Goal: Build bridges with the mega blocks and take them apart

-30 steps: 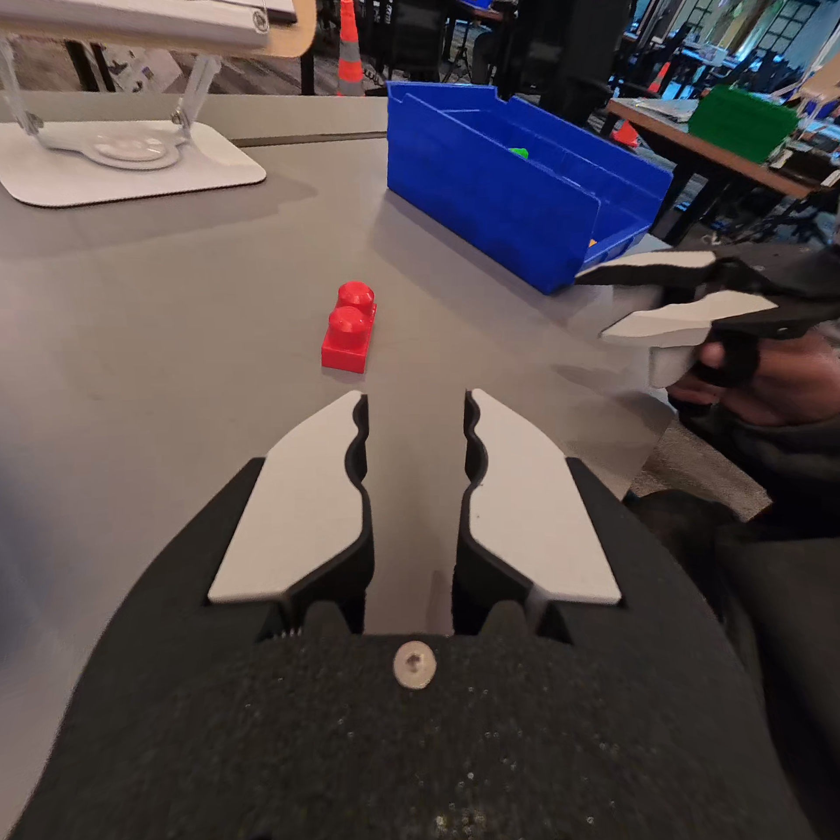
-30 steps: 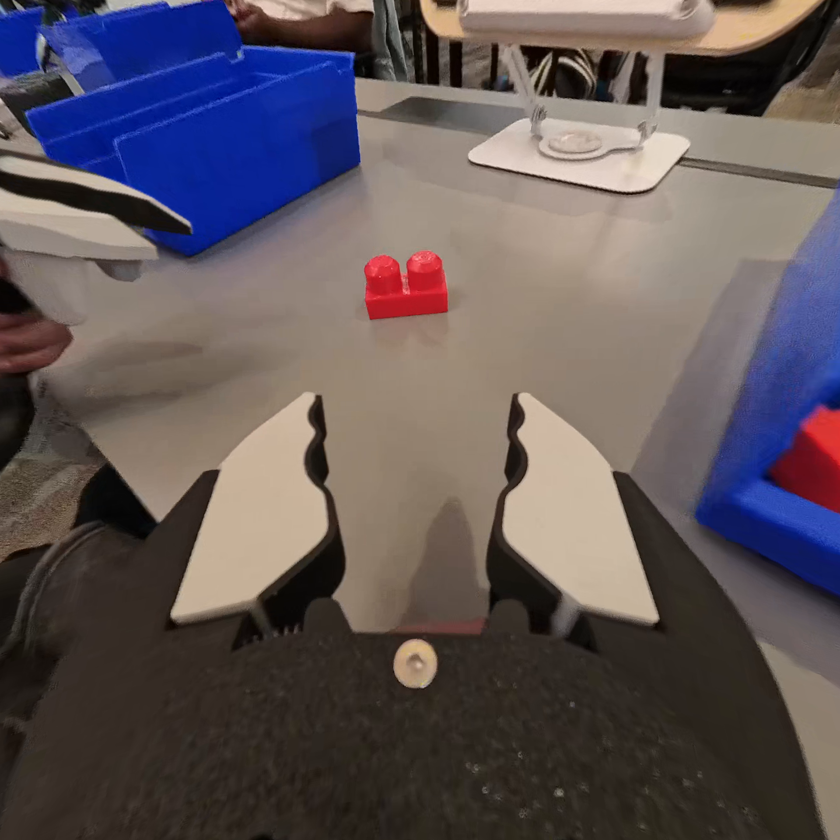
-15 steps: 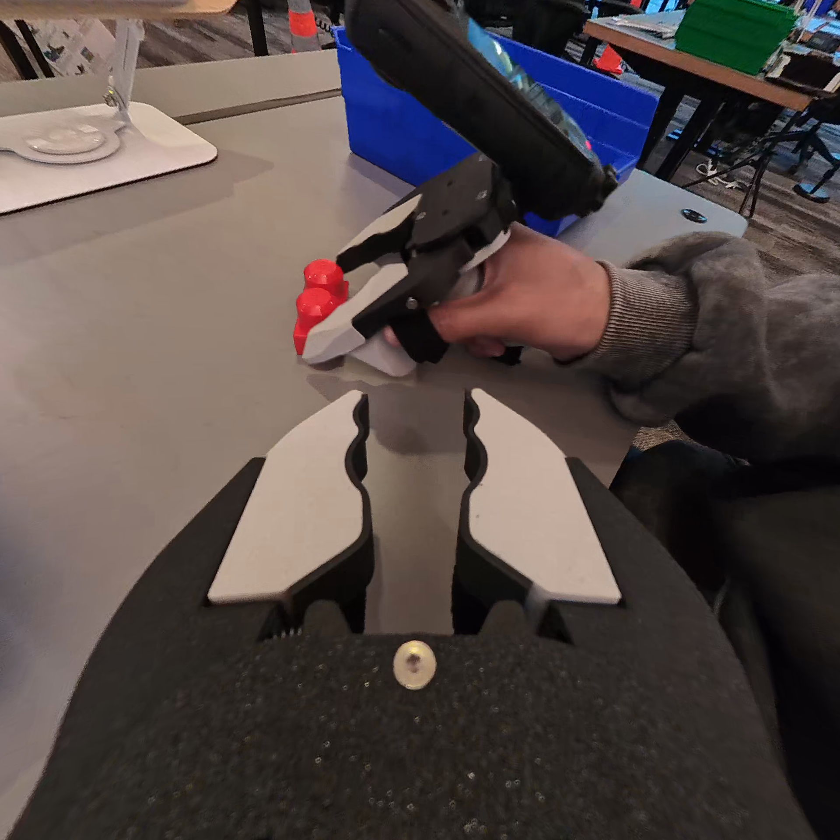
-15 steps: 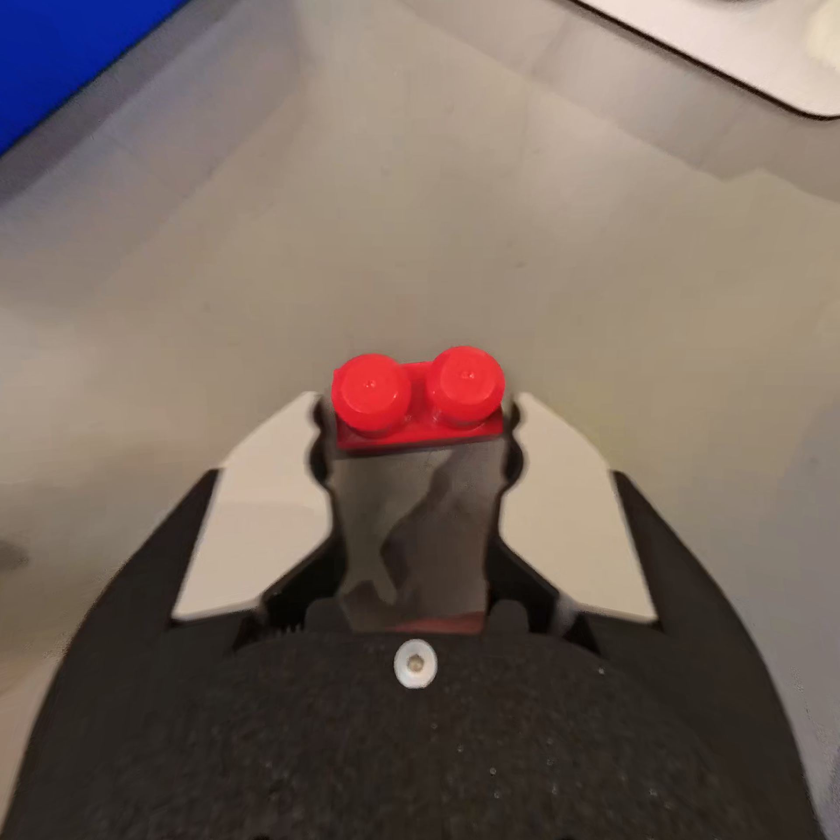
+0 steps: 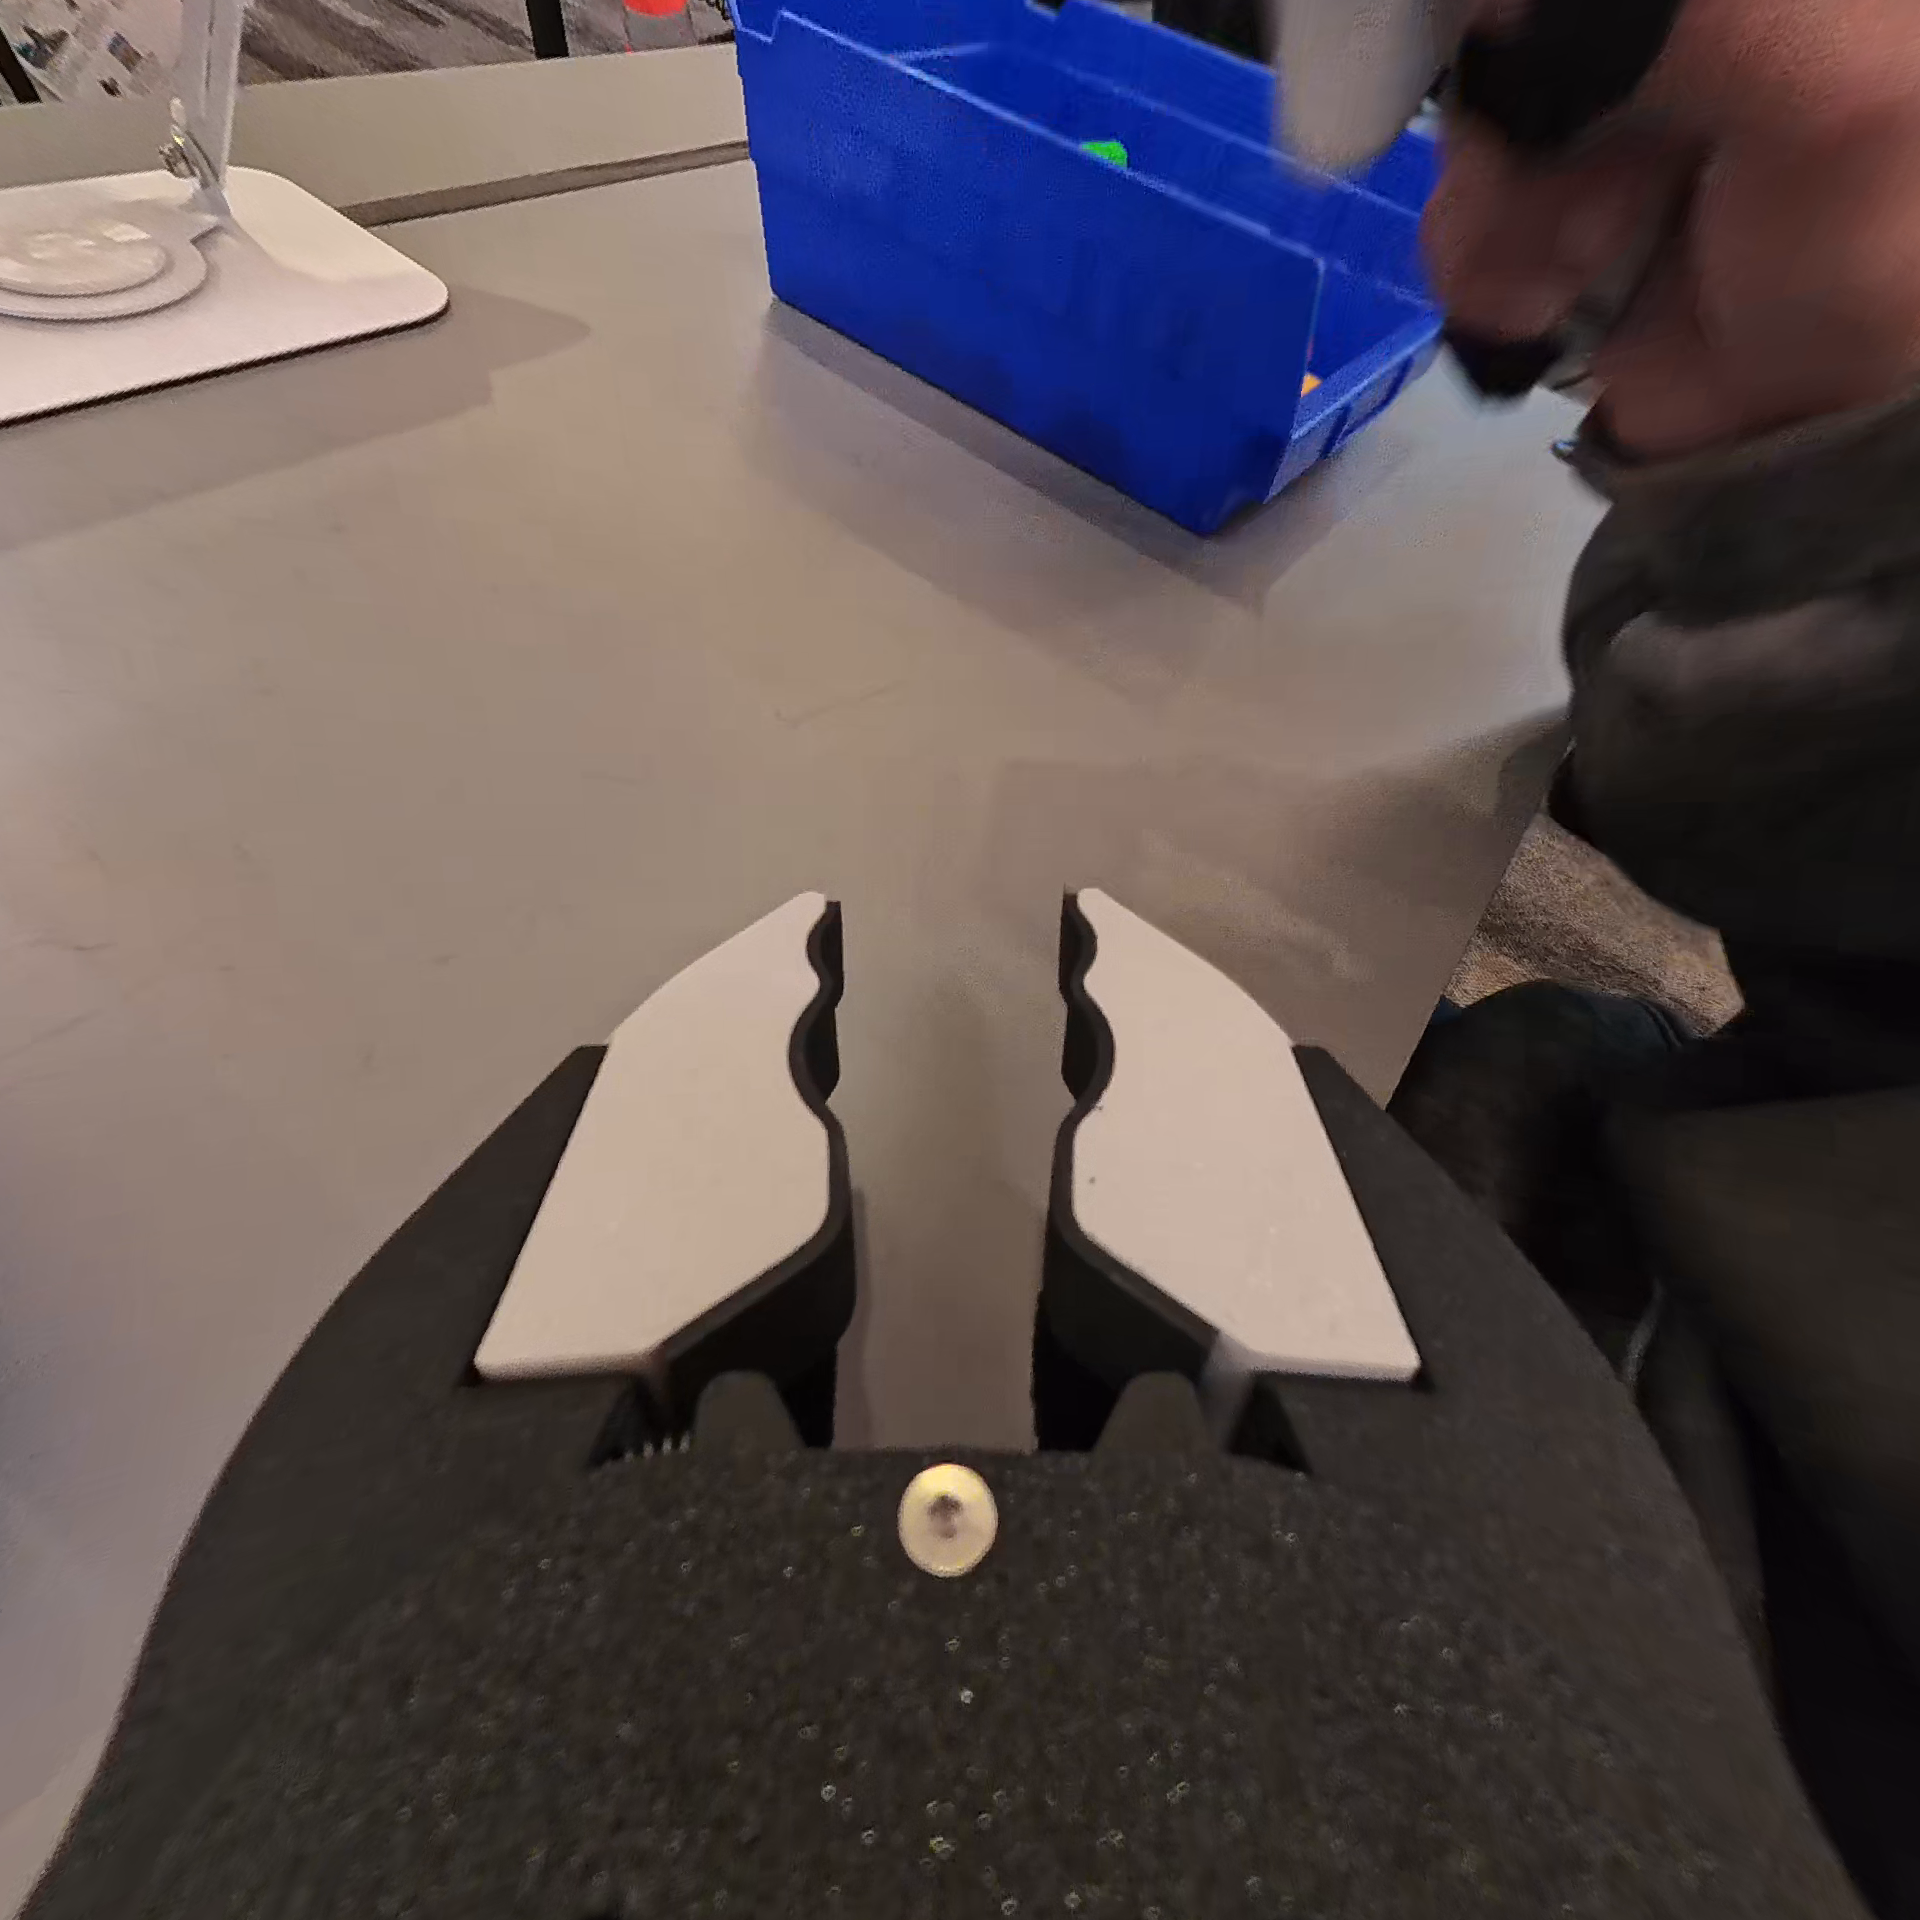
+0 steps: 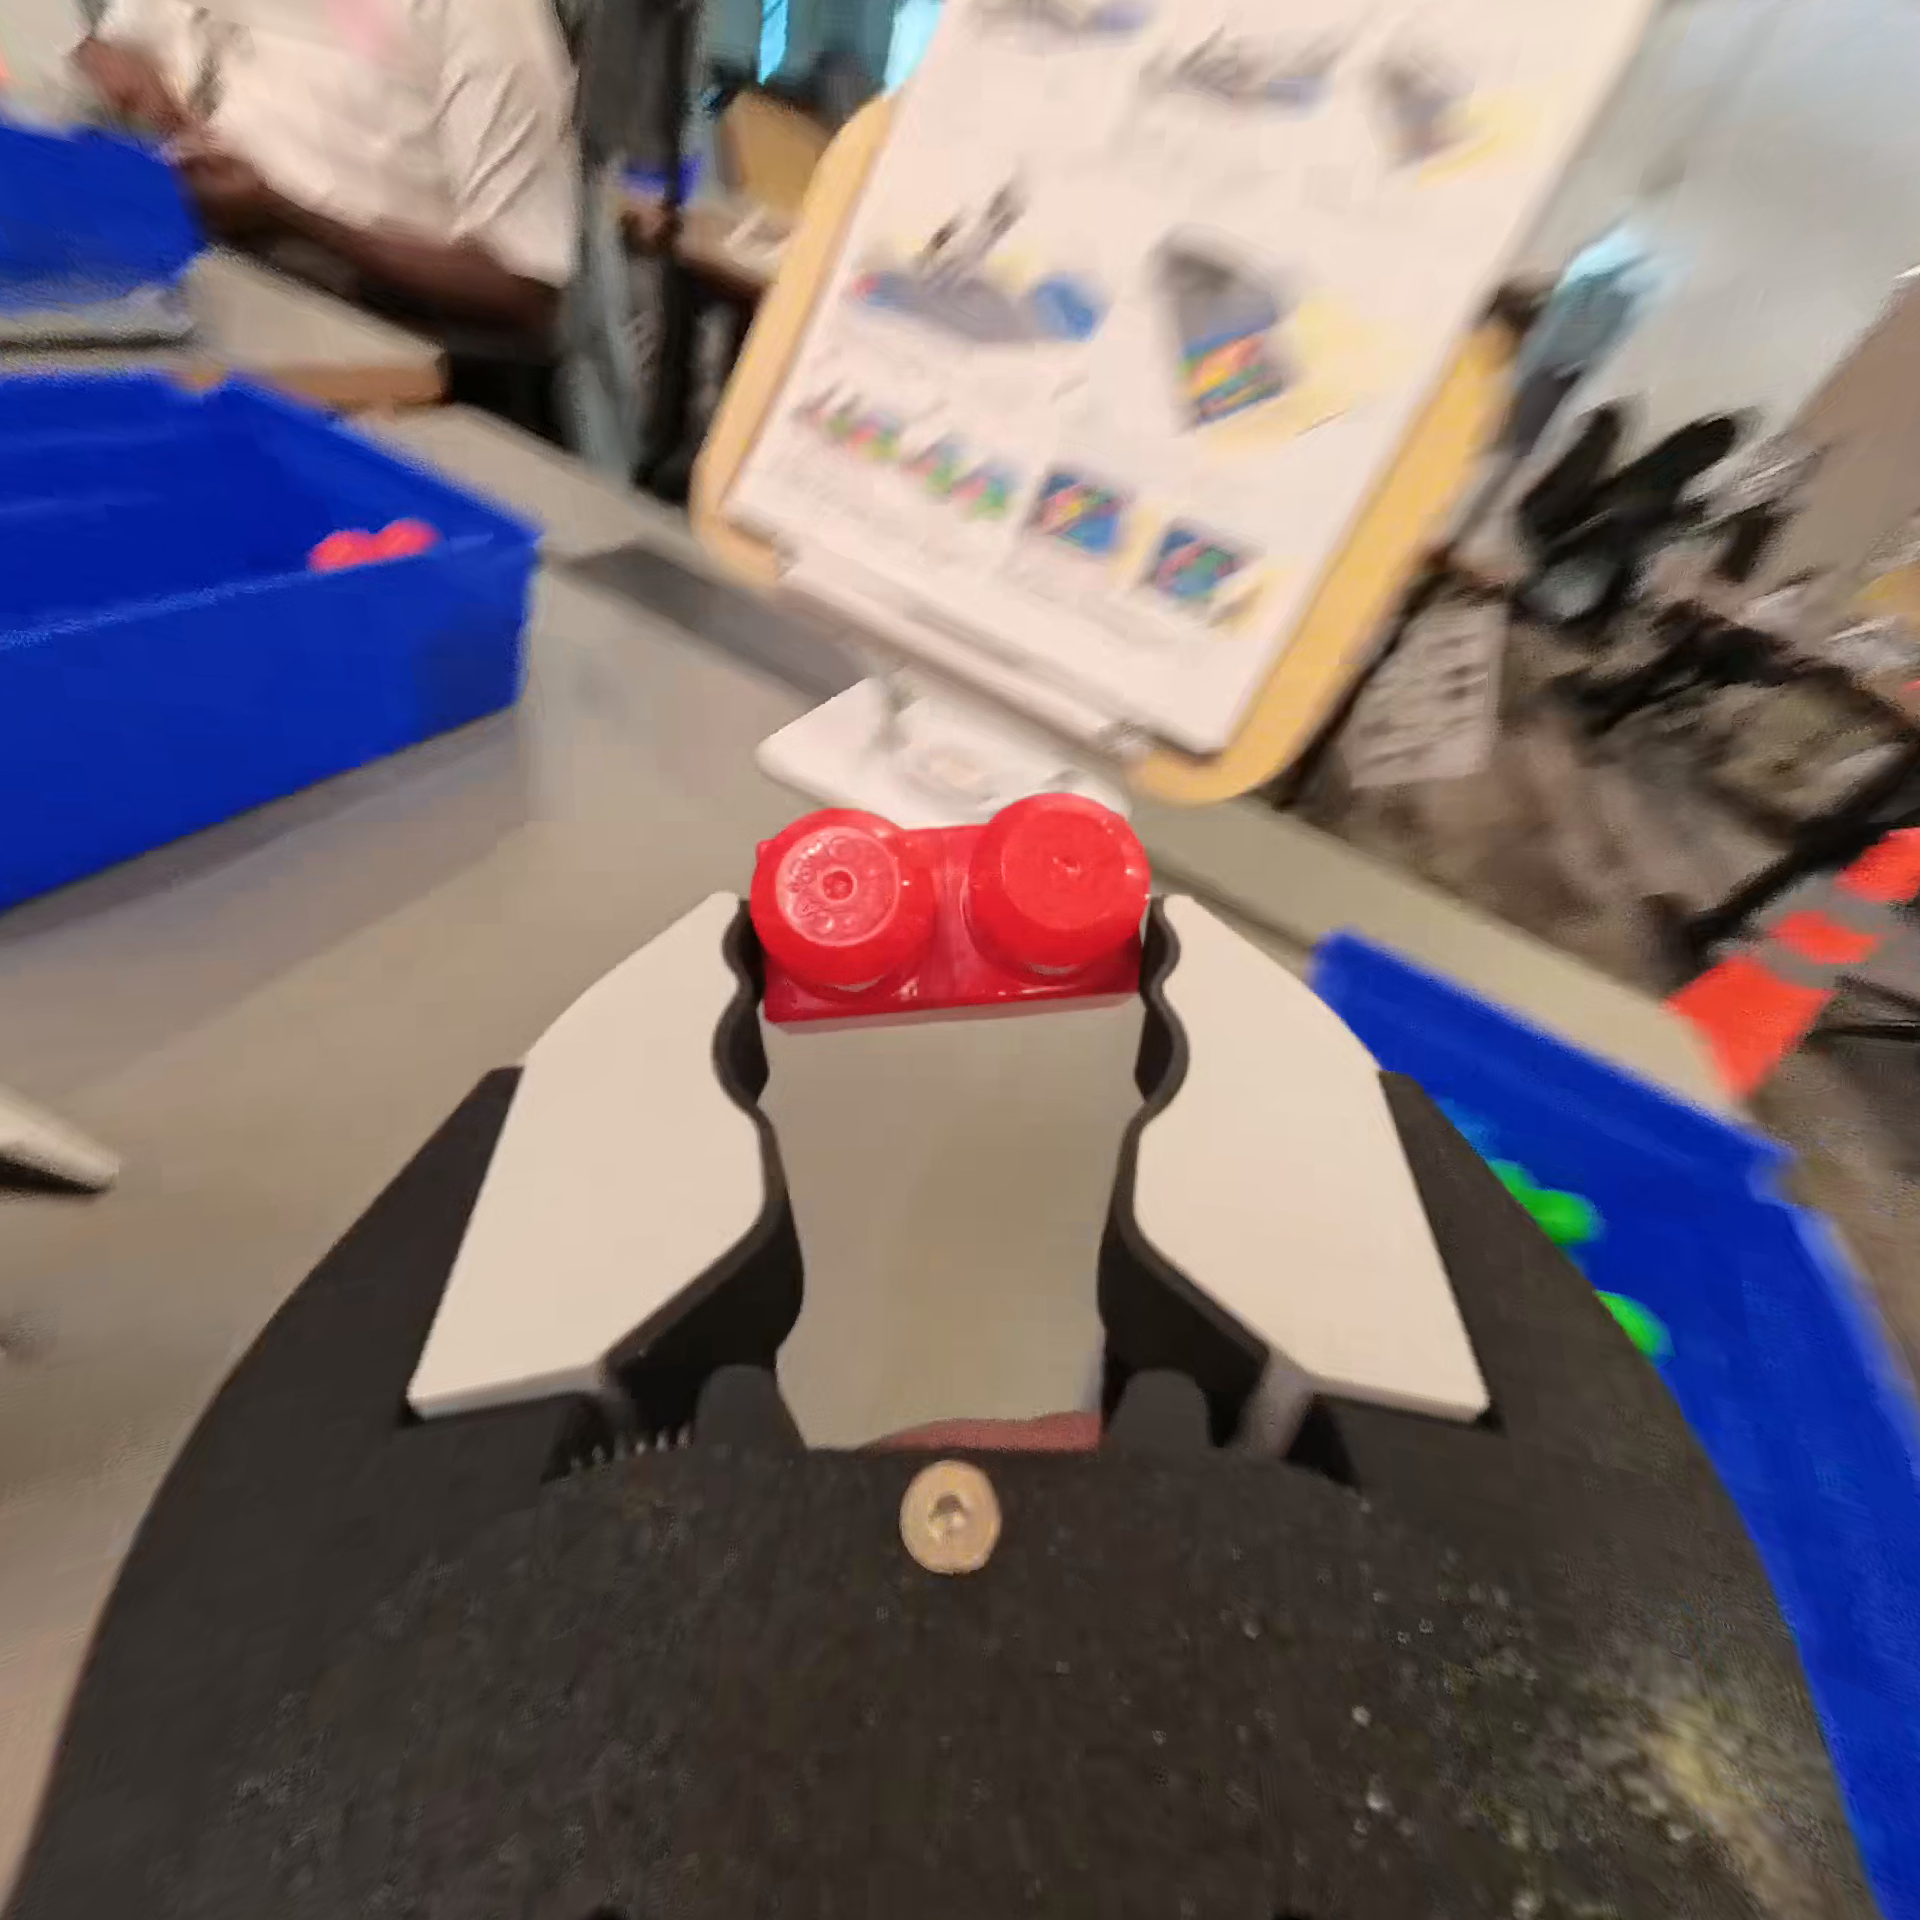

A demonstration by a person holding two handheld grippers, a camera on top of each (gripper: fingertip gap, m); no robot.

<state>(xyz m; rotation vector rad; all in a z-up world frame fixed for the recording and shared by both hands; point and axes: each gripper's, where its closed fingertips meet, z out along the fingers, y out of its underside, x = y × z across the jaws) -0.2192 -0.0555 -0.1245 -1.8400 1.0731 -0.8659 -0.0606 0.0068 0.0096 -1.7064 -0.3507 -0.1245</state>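
Note:
My right gripper (image 6: 948, 920) is shut on a red two-stud block (image 6: 948, 914), held by its ends between the fingertips and lifted above the grey table (image 6: 312, 997). In the left wrist view the right gripper and the hand holding it (image 5: 1683, 208) are a blur at the upper right, over the blue bin (image 5: 1060, 270). My left gripper (image 5: 948, 909) hovers low over the grey table (image 5: 520, 675), its jaws a little apart with nothing between them.
A blue bin (image 6: 208, 644) with a red block (image 6: 374, 542) in it stands at the left, and another blue bin (image 6: 1662, 1247) with green blocks (image 6: 1548, 1210) at the right. A picture board on a white stand (image 6: 1122, 364) is behind. The table's edge (image 5: 1455, 987) lies at the right.
My right gripper closed on the red block, lifted it off the table and swung up to the right. The left gripper has stayed about where it was.

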